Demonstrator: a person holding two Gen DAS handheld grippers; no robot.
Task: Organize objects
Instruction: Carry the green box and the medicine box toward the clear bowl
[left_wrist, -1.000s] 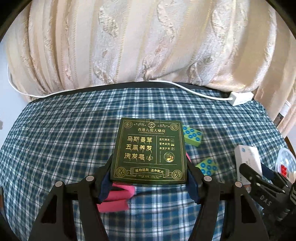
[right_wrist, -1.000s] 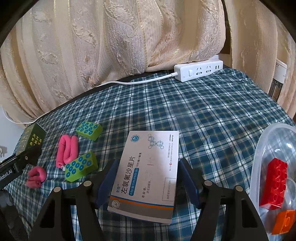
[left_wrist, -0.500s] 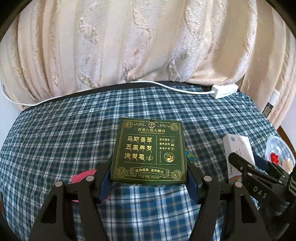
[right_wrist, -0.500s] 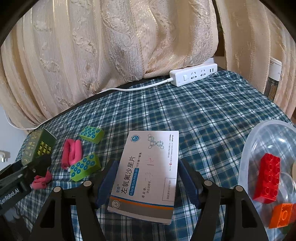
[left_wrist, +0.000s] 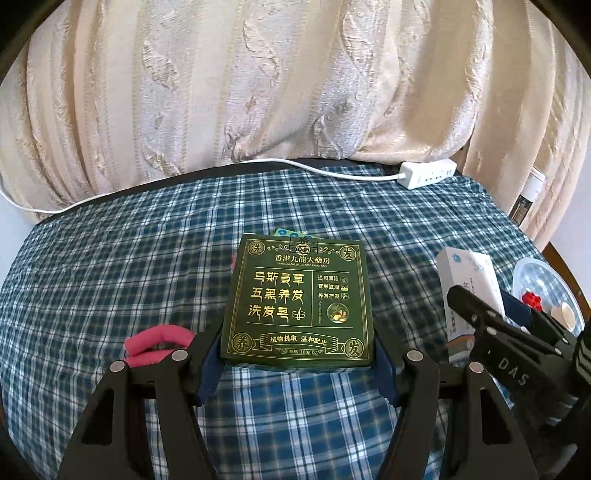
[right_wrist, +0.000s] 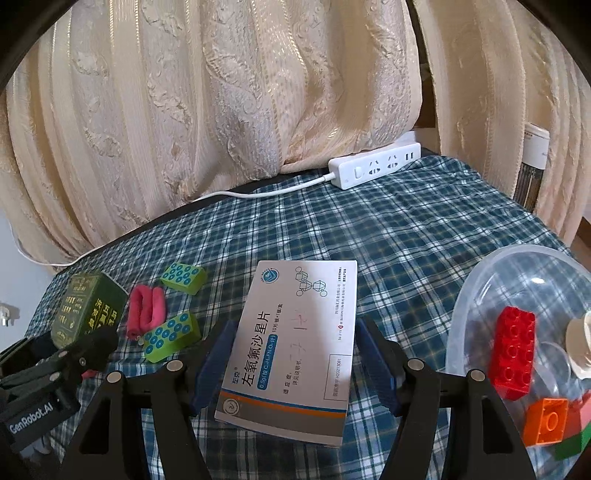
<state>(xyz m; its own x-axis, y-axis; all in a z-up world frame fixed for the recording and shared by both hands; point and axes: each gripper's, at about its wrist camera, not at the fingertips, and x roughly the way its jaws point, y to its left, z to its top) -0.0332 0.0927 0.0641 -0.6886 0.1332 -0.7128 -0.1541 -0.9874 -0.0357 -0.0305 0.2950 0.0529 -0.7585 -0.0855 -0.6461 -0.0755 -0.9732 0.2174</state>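
Note:
My left gripper (left_wrist: 295, 363) is shut on a dark green box with gold lettering (left_wrist: 299, 302) and holds it above the checked cloth. The green box also shows in the right wrist view (right_wrist: 86, 310). My right gripper (right_wrist: 293, 363) is shut on a white medicine box (right_wrist: 295, 343), also held above the cloth; that box shows at the right of the left wrist view (left_wrist: 469, 280). Two green studded blocks (right_wrist: 183, 277) (right_wrist: 171, 339) and a pink hair roller (right_wrist: 144, 312) lie on the cloth. Another pink roller (left_wrist: 157, 343) lies by my left fingers.
A clear plastic tub (right_wrist: 476, 295) at the right holds a red brick (right_wrist: 515, 350), an orange brick (right_wrist: 546, 424) and other pieces. A white power strip (right_wrist: 375, 166) with its cable lies at the table's far edge under cream curtains (right_wrist: 221, 92).
Both grippers have risen and pulled back with their boxes. The left view has swung right, so the power strip and tub come more into sight.

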